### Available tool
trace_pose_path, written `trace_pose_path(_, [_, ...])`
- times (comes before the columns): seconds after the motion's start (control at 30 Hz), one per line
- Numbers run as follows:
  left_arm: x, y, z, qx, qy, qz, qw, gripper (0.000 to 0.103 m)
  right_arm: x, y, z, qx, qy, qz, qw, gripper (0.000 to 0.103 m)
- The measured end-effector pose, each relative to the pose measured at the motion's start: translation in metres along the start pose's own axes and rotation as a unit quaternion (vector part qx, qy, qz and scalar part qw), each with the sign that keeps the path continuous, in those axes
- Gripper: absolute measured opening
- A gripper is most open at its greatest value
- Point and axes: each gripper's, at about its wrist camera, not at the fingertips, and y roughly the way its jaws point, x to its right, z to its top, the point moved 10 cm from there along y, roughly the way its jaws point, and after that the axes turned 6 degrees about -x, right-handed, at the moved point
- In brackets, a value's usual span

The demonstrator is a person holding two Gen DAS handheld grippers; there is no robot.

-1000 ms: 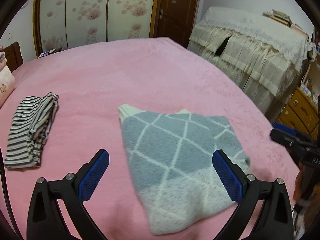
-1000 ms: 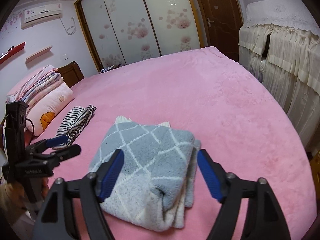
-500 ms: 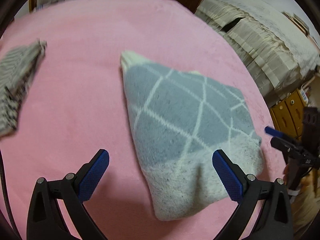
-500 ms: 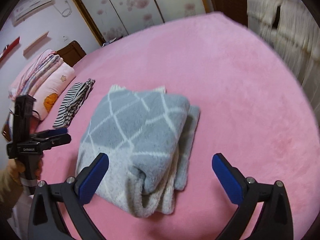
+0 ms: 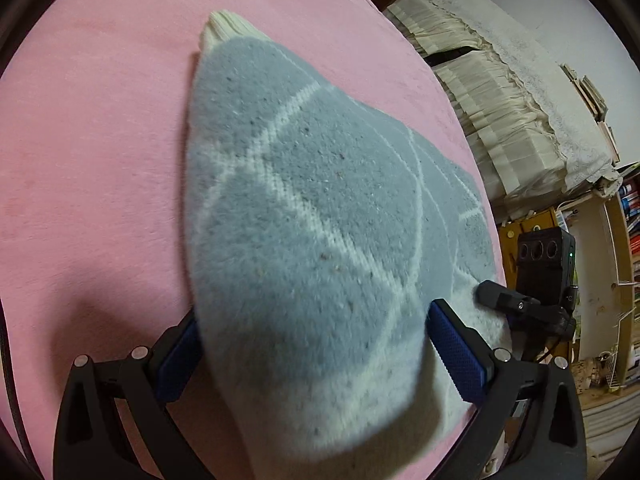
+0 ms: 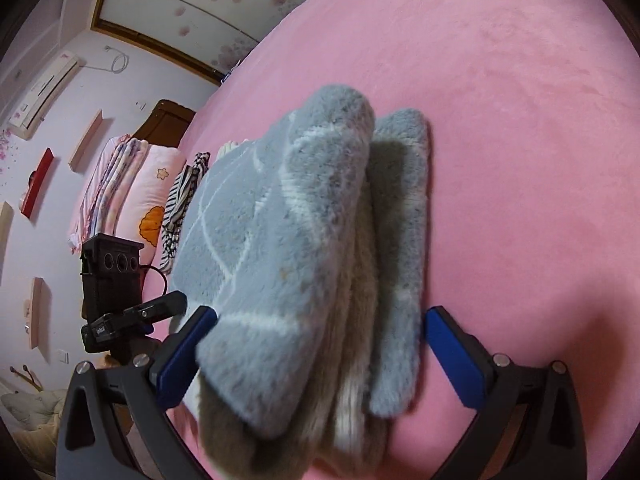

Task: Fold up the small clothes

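Left gripper [image 5: 312, 356]: jaws spread wide, straddling the near left corner of the folded sweater [image 5: 320, 216]; the cloth bulges up between the blue pads [image 5: 456, 356], and I cannot tell whether they press on it, so it reads as open around the corner.
Right gripper [image 6: 316, 356]: jaws at full spread, having just been opening; the stacked right edge of the sweater [image 6: 288, 240] lies between them. The left pad [image 6: 184, 356] sits against the fluffy top layer, the right pad [image 6: 452, 360] stands clear over bare blanket.
Why both straddle: judged from the pose, each tool is lined up on one near corner so the whole bundle can be pinched through all its layers and lifted or turned as one piece.
Sweater position: grey with white diamond lines and a cream hem, lying folded on the pink blanket [image 6: 520, 120]; the cream ribbed end [image 5: 224, 26] points away from the person.
Fold state: several layers show at the right edge, one grey flap [image 6: 404, 208] sticking out sideways, so the stack looks loose rather than squared.
Striped garment [image 6: 182, 204]: already folded, set well apart beside the pillow [image 6: 156, 184], likely a finished piece kept out of the way.
Risk: the thick pile may slip or only the top layer be caught.
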Motion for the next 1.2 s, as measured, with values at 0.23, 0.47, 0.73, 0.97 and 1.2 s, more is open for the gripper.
trace_pose_path(0.23, [-0.003,0.019,0.001,0.005,-0.004,-0.03,0.9995,0.103,0.0,0.023,0.005,-0.025,-0.006,-0.019,0.999,0.103])
trace_pose_path(0.47, [-0.002,0.026,0.006,0.003,0.001,-0.043,0.9991,0.103,-0.003,0.021,0.004,-0.002,-0.011,-0.021,1.0,0.103])
trace_pose_path(0.73, [0.004,0.024,0.004,0.011,0.023,-0.015,0.9996,0.1,-0.011,0.017,-0.003,0.018,-0.043,-0.04,0.998,0.081])
trace_pose_path(0.97, [0.021,0.006,-0.006,0.058,0.026,0.077,0.995,0.08,-0.028,0.003,-0.014,0.068,-0.06,-0.097,0.991,0.06])
trace_pose_path(1.2, [0.046,-0.032,-0.043,0.071,0.027,0.128,0.9888,0.073,-0.077,-0.02,-0.046,0.107,-0.083,-0.126,0.983,0.052])
